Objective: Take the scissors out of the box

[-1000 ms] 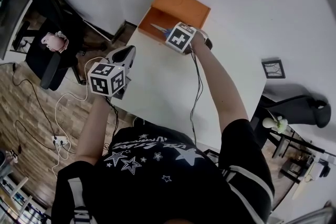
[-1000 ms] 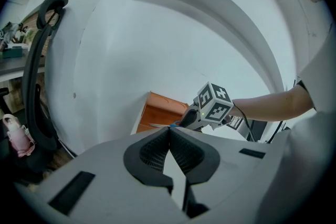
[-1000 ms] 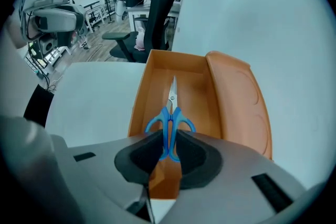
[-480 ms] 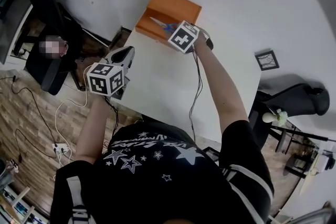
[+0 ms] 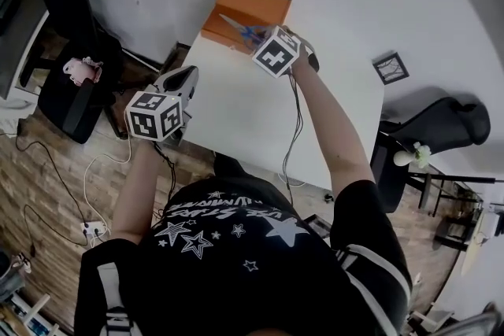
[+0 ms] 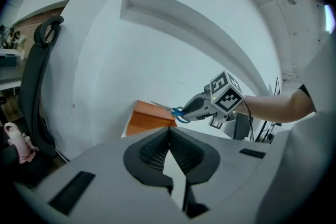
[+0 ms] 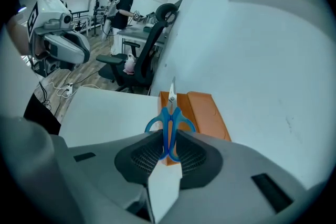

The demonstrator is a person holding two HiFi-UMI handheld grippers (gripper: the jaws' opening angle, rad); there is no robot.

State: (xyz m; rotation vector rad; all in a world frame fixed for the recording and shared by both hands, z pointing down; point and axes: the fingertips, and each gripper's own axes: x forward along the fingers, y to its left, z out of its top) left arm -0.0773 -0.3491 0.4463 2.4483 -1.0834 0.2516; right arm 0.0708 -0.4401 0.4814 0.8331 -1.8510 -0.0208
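The blue-handled scissors [image 7: 170, 122] are clamped by their handles in my right gripper [image 7: 169, 148], blades pointing away from me. They hang above the open orange box [image 7: 198, 108], which stands at the far end of the white table [image 7: 105, 112] against the wall. The head view shows the scissors [image 5: 236, 26] over the box [image 5: 248, 4] and my right gripper [image 5: 258, 35] behind them. My left gripper [image 5: 189, 73] hovers off the table's left edge; in its own view the left gripper [image 6: 169, 132] has its jaws together on nothing and looks towards the scissors [image 6: 169, 109].
A black office chair [image 5: 67, 86] stands left of the table and another [image 5: 445, 130] at the right. Cables and a power strip [image 5: 88, 230] lie on the wooden floor. A small framed square [image 5: 390, 68] sits near the wall. A person [image 7: 126, 5] works at a far desk.
My right gripper has risen with the scissors, lifting them from the box's opening to above it. My left gripper has also moved up and a little left.
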